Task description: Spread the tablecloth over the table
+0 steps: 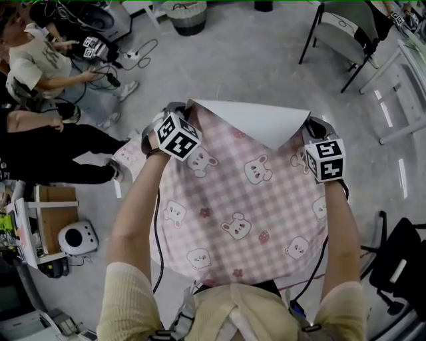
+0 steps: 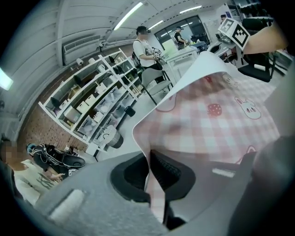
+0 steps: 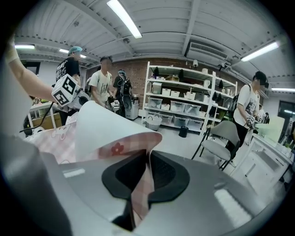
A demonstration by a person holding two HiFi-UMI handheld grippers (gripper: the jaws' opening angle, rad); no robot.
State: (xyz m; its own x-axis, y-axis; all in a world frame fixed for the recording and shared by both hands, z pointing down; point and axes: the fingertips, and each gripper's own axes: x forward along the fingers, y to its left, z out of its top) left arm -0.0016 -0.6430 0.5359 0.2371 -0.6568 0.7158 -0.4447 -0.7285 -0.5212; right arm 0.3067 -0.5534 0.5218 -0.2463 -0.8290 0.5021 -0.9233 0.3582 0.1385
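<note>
The tablecloth point(image 1: 246, 200) is pink gingham with bear and flower prints and hangs spread out in front of me. Its far edge is folded back and shows the white underside point(image 1: 259, 120). My left gripper point(image 1: 178, 108) is shut on the cloth's far left corner, and my right gripper point(image 1: 314, 125) is shut on the far right corner. In the left gripper view a strip of tablecloth point(image 2: 212, 115) runs down between the pads of the left gripper point(image 2: 148, 180). The right gripper point(image 3: 146, 180) pinches the tablecloth point(image 3: 106, 133) the same way. What lies under the cloth is hidden; no table top shows.
Two people point(image 1: 40, 66) sit at the left with cables on the floor. A grey chair point(image 1: 339, 30) stands at the back right and a basket point(image 1: 188, 16) at the back. A black chair point(image 1: 399, 260) is at my right, a white device point(image 1: 76, 238) at my left. Shelves point(image 3: 184, 101) line the wall.
</note>
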